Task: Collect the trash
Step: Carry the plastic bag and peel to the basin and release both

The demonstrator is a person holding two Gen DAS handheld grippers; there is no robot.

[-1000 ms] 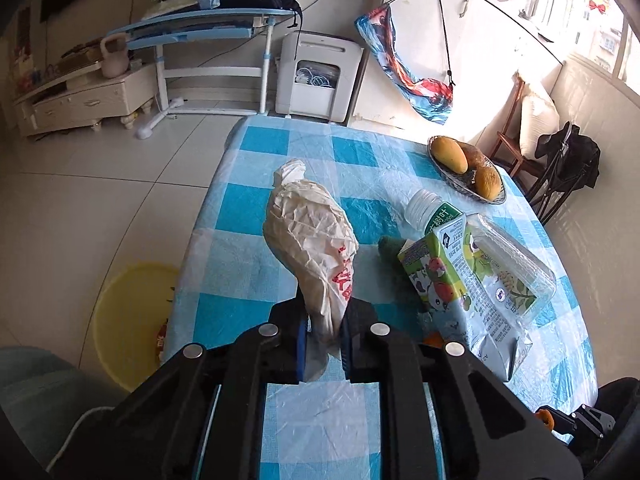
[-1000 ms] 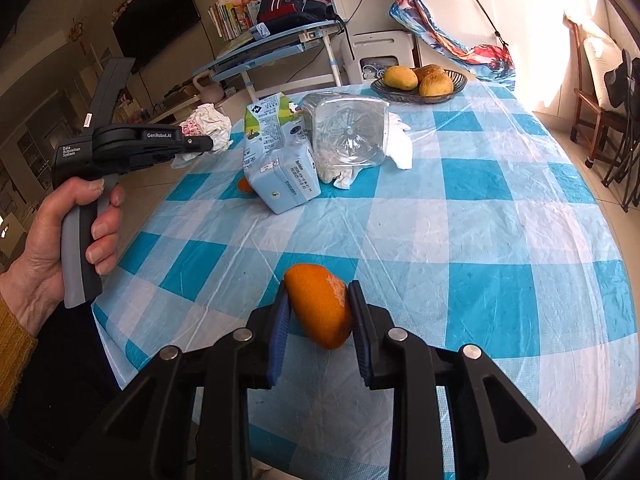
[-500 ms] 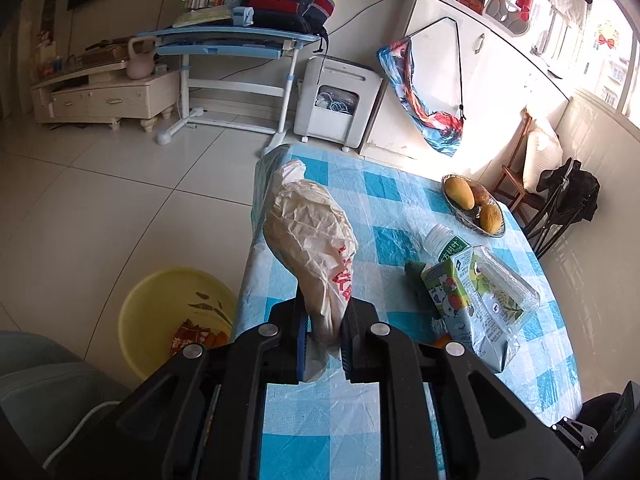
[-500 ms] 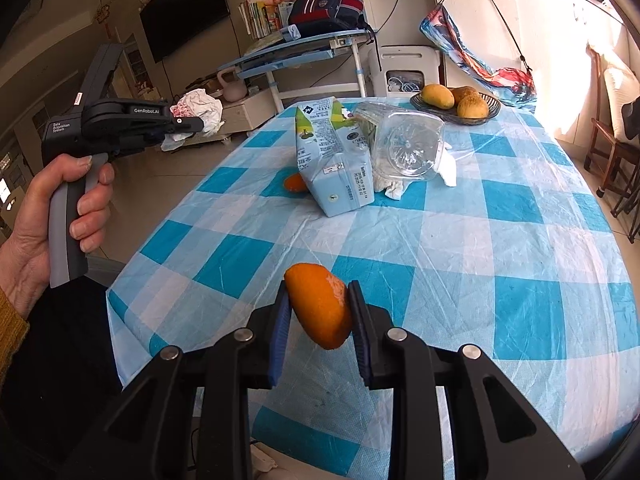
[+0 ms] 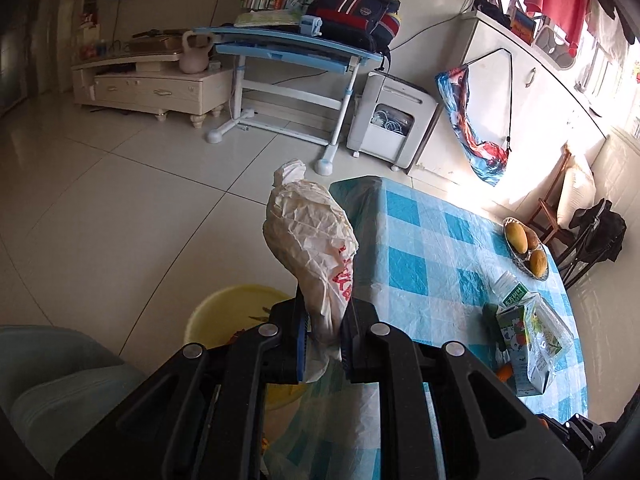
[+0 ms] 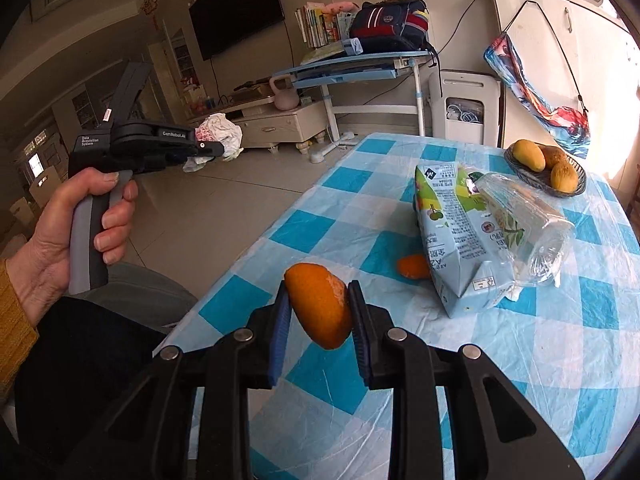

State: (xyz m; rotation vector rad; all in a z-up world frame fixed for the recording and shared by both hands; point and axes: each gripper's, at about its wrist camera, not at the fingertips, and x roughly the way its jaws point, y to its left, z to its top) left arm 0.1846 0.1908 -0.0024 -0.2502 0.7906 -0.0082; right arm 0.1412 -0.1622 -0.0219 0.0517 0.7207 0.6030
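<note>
With my left tool [image 5: 323,334] clenched on the crumpled plastic bag [image 5: 316,248] and my right tool [image 6: 320,320] on an orange peel [image 6: 318,306], I feared either might miss the yellow basin [image 5: 224,312] if released early, off-centre.

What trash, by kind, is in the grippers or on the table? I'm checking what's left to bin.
Crumpled white bag, in the left gripper: 1
Orange peel pieces: 2, one in the right gripper, one on the tablecloth
Drink carton: 1
Clear plastic bottle: 1
Total: 5
</note>
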